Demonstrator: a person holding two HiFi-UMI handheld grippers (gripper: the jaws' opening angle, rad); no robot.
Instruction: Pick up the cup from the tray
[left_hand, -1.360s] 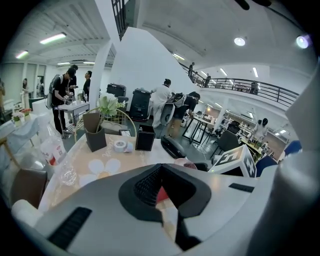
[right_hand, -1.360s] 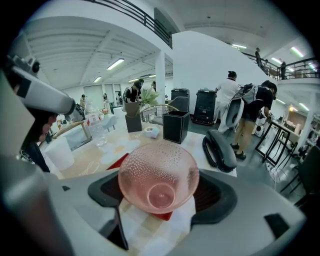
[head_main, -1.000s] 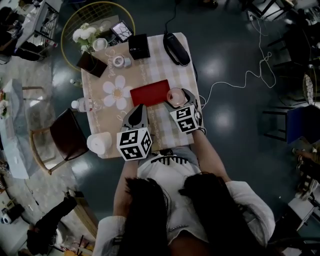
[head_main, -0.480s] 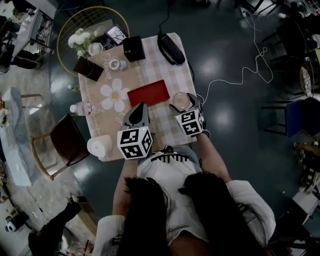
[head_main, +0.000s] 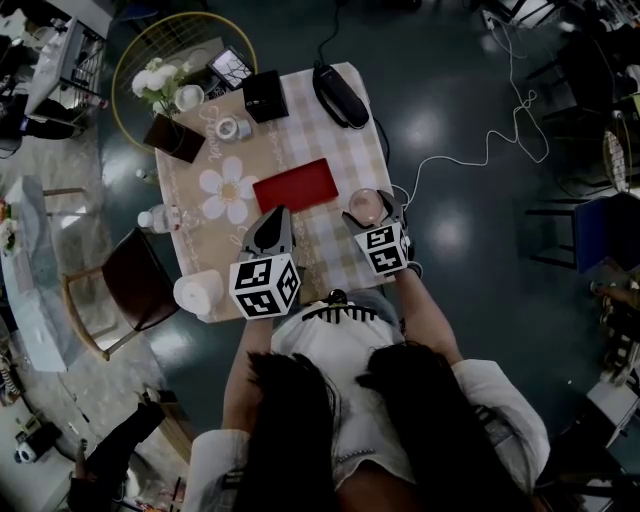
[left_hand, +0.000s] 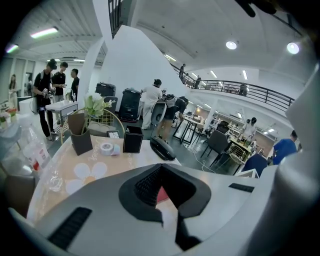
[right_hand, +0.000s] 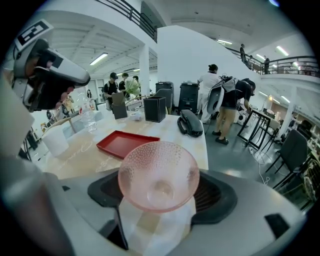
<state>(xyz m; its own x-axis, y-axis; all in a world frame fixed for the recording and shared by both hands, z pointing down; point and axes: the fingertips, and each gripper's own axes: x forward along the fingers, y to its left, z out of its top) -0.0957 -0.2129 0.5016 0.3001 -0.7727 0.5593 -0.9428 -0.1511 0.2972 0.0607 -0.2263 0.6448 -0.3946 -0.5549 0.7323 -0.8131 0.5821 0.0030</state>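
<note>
Gripping a pink dimpled cup (right_hand: 159, 175) in the right gripper (head_main: 368, 212) — jaws pressed against its sides. Held clear of the red tray (head_main: 295, 186), just to its right, over the checked tablecloth (head_main: 310, 130) by the table's right edge. Left gripper (head_main: 272, 226) just near of the tray's left end — jaws tip to tip, nothing between.

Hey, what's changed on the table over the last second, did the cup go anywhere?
The right claw, shut on the pink cup, has drawn it a little away from the end of the red tray, toward the right edge of the table. Nothing looks newly grasped or released. The left claw, shut and empty, and the tray stayed where they were.
</note>
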